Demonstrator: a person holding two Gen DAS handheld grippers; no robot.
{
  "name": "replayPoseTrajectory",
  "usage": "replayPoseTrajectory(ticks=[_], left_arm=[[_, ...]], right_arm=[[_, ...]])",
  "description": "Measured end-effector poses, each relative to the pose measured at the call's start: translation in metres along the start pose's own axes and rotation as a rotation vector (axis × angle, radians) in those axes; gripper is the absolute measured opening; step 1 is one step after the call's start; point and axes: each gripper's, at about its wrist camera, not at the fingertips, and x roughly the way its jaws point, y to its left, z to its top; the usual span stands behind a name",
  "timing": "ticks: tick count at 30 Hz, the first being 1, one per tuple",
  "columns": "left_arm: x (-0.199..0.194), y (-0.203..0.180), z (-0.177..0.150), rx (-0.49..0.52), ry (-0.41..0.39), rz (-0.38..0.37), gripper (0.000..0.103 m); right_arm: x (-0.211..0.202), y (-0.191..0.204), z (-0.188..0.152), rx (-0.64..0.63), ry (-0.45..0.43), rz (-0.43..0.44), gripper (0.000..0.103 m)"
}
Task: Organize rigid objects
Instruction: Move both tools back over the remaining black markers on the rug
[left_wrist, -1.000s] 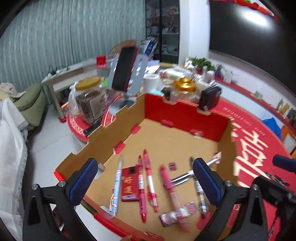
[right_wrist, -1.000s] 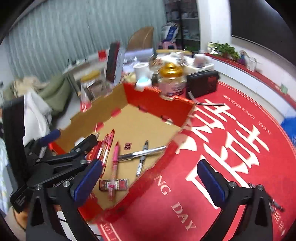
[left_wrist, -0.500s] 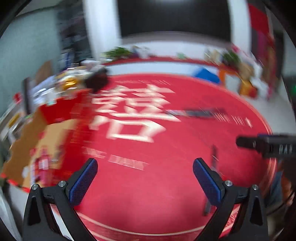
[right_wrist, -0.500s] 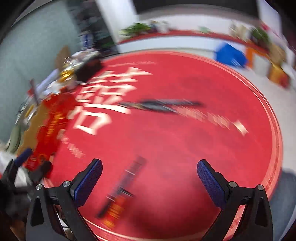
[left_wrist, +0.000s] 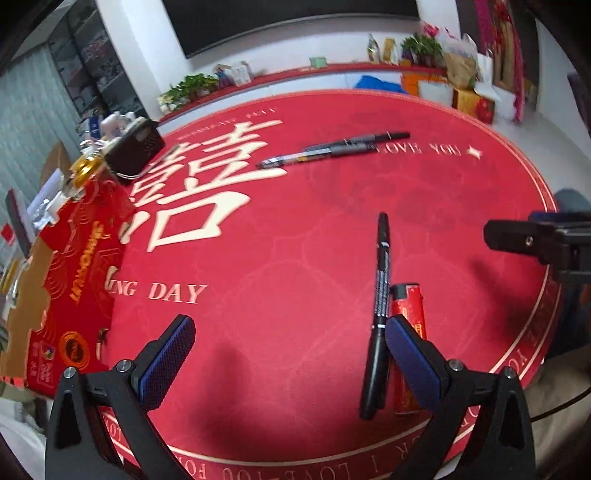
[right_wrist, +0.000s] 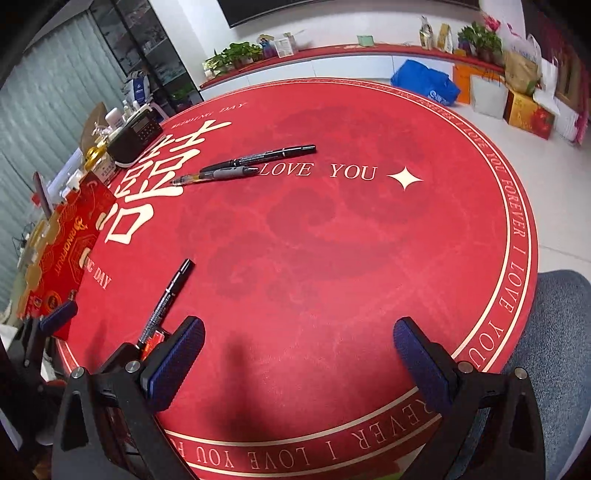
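Note:
A black marker (left_wrist: 380, 291) (right_wrist: 166, 295) lies on the red round table mat, with a red lighter (left_wrist: 408, 310) (right_wrist: 153, 339) beside its near end. Farther off, a black marker (left_wrist: 369, 138) (right_wrist: 273, 154) and a grey clear pen (left_wrist: 314, 157) (right_wrist: 221, 174) lie side by side. My left gripper (left_wrist: 290, 358) hovers open over the mat, its right finger just over the lighter and near marker. My right gripper (right_wrist: 297, 354) is open above the mat's front edge with nothing between its fingers, and also shows at the right edge of the left wrist view (left_wrist: 535, 240).
A red and cardboard box (left_wrist: 74, 266) (right_wrist: 59, 254) stands at the table's left edge. Behind it are a black radio (left_wrist: 135, 147) (right_wrist: 135, 138) and a gold-lidded jar (left_wrist: 85, 170). A blue chair seat (right_wrist: 554, 332) lies beyond the table's right rim.
Both grippers have swung right, away from the box with pens in it, to face the table's open mat. Both stayed open and empty.

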Motion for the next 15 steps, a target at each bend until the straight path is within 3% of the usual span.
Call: replayPoseTrajectory(ticks=[7, 11, 15], left_arm=[[0.012, -0.008, 0.009, 0.020, -0.019, -0.005, 0.103], [0.022, 0.008, 0.017, -0.059, -0.038, 0.144, 0.103], [0.030, 0.038, 0.014, -0.185, -0.012, 0.110, 0.103]], right_arm=[[0.000, 0.001, -0.002, -0.014, -0.006, -0.006, 0.103], [0.001, 0.006, -0.004, -0.050, -0.005, -0.029, 0.103], [0.003, 0.012, -0.004, -0.068, 0.023, -0.048, 0.103]])
